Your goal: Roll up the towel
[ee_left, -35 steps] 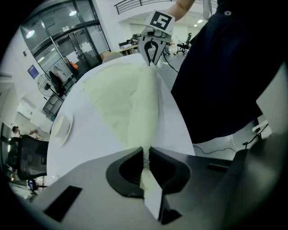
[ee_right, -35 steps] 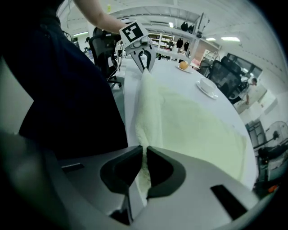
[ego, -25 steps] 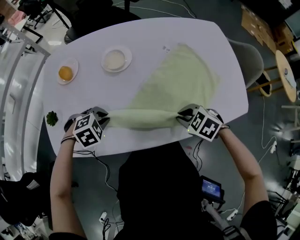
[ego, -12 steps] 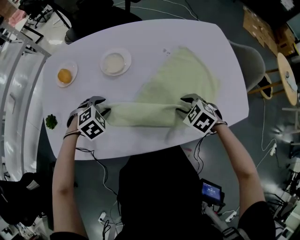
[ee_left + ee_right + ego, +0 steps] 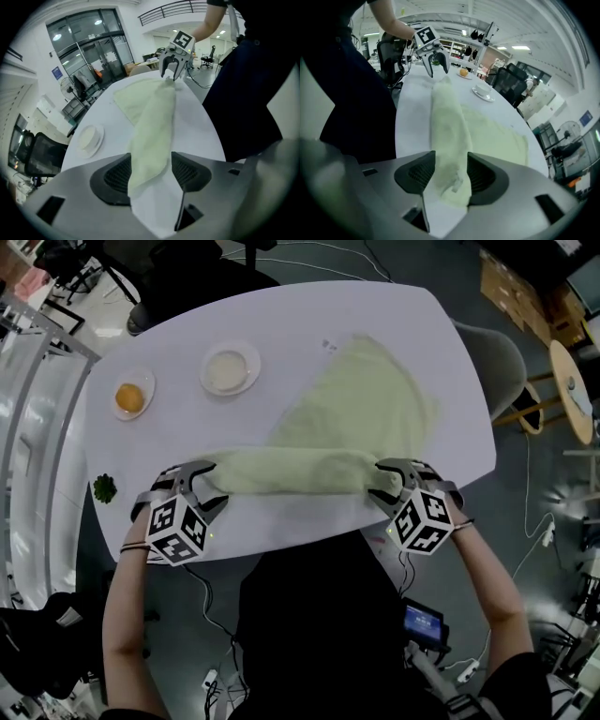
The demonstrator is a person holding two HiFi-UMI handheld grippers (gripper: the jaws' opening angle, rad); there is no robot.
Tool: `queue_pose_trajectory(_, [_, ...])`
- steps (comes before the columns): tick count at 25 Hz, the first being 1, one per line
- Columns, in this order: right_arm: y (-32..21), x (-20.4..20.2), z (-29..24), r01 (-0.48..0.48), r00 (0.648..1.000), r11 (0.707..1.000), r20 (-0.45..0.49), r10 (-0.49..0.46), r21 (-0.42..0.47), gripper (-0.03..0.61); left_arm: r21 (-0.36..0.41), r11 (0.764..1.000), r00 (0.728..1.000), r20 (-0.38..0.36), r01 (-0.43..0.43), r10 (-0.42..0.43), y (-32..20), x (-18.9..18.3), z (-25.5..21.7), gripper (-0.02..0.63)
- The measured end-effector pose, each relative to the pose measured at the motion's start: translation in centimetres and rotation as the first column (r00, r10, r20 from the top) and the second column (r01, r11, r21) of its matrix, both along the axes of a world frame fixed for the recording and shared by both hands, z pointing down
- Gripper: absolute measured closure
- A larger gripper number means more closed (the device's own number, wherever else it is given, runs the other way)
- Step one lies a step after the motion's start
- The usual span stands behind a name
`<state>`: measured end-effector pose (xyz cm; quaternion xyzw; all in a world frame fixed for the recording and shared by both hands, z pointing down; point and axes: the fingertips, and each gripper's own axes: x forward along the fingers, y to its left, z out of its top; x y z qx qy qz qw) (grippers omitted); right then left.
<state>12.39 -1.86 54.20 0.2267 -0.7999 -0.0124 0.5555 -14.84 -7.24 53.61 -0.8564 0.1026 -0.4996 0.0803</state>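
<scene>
**Both grippers eased off a half-made roll**

You had the left gripper (image 5: 210, 486) and the right gripper (image 5: 382, 481) at the two ends of the rolled part (image 5: 291, 472) of the towel (image 5: 370, 399). The roll lay across the table (image 5: 281, 320) near your edge. Both sets of jaws had just been opening. Each stood apart with an end of the roll lying loose between the pads, not pinched. I judged that a release to take a fresh hold, since the job was only partly done. The flat rest of the cloth stretched away from the roll toward the table's far right. Working both ends at once looked meant to keep the roll even along its length. The saucer (image 5: 230, 368) and the small dish (image 5: 130, 397) sat on the left, well apart from the cloth.
</scene>
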Motion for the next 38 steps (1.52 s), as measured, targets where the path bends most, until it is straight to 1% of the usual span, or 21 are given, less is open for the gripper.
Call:
queue_pose_trajectory(4, [2.3, -0.6, 2.7, 0.048, 0.998, 0.999, -0.045, -0.048, -0.015, 0.353, -0.025, 0.998, 0.997, 0.052, -0.06, 0.062, 2.7, 0.7, 3.1, 0.321])
queue_pose_trajectory(6, [2.7, 0.0, 3.9, 0.06, 0.994, 0.998, -0.087, -0.06, -0.007, 0.353, -0.006, 0.997, 0.993, 0.088, -0.076, 0.076, 2.9, 0.8, 4.4, 0.321])
queue_pose_trajectory(8, [2.6, 1.1, 4.8, 0.053, 0.99, 0.999, -0.131, -0.052, 0.007, 0.369, 0.025, 0.997, 0.991, 0.113, -0.069, 0.065, 2.2, 0.9, 5.3, 0.325])
queue_pose_trajectory(9, [2.3, 1.7, 5.1, 0.045, 0.988, 0.999, -0.15, -0.042, 0.017, 0.389, 0.038, 0.998, 0.992, 0.116, -0.054, 0.049, 1.7, 1.0, 5.5, 0.354])
queue_pose_trajectory(10, [2.0, 2.2, 5.3, 0.035, 0.986, 0.999, -0.164, -0.03, 0.03, 0.414, 0.048, 0.998, 0.993, 0.118, -0.038, 0.032, 1.2, 1.1, 5.7, 0.411])
queue_pose_trajectory(11, [1.7, 2.6, 5.4, 0.028, 0.985, 0.999, -0.172, -0.02, 0.042, 0.438, 0.06, 0.998, 0.992, 0.126, -0.03, 0.023, 0.7, 1.2, 5.8, 0.454])
queue_pose_trajectory(13, [1.2, 3.0, 5.2, 0.026, 0.983, 0.998, -0.181, -0.014, 0.06, 0.456, 0.105, 0.993, 0.985, 0.171, -0.051, 0.033, -0.1, 1.2, 6.0, 0.478])
queue_pose_trajectory(15, [0.8, 3.1, 4.7, 0.043, 0.98, 0.995, -0.197, -0.025, 0.086, 0.505, 0.158, 0.984, 0.975, 0.215, -0.085, 0.05, -0.9, 1.1, 5.8, 0.566])
queue_pose_trajectory(16, [0.6, 3.2, 4.4, 0.055, 0.977, 0.993, -0.208, -0.033, 0.102, 0.525, 0.168, 0.981, 0.973, 0.226, -0.093, 0.053, -1.1, 1.0, 5.5, 0.569])
queue_pose_trajectory(19, [0.2, 3.3, 3.4, 0.083, 0.972, 0.987, -0.228, -0.049, 0.138, 0.538, 0.17, 0.982, 0.972, 0.23, -0.079, 0.039, -1.6, 0.8, 4.6, 0.575])
queue_pose_trajectory(22, [0.2, 3.2, 2.4, 0.074, 0.976, 0.985, -0.212, -0.04, 0.156, 0.543, 0.183, 0.98, 0.971, 0.236, -0.072, 0.027, -1.8, 0.5, 3.6, 0.578])
queue_pose_trajectory(26, [0.4, 2.5, 1.3, 0.067, 0.98, 0.984, -0.195, -0.033, 0.167, 0.545, 0.167, 0.984, 0.971, 0.236, -0.069, 0.028, -0.8, 0.2, 2.9, 0.58])
queue_pose_trajectory(31, [2.4, 1.4, 0.7, 0.078, 0.982, 0.984, -0.185, -0.048, 0.158, 0.545, 0.142, 0.987, 0.97, 0.241, -0.079, 0.043, 2.0, -1.1, 2.8, 0.581])
queue_pose_trajectory(33, [3.7, 0.5, 0.7, 0.077, 0.986, 0.988, -0.158, -0.056, 0.134, 0.545, 0.114, 0.989, 0.964, 0.257, -0.095, 0.063, 3.7, -2.2, 2.9, 0.581])
queue_pose_trajectory(35, [5.6, -0.6, 0.8, 0.091, 0.989, 0.992, -0.129, -0.079, 0.093, 0.545, 0.069, 0.992, 0.96, 0.267, -0.105, 0.083, 5.9, -3.5, 2.9, 0.581])
queue_pose_trajectory(38, [8.8, -2.1, 1.0, 0.116, 0.99, 0.993, -0.076, -0.115, 0.011, 0.545, -0.009, 0.996, 0.96, 0.265, -0.085, 0.085, 9.0, -5.1, 3.1, 0.581])
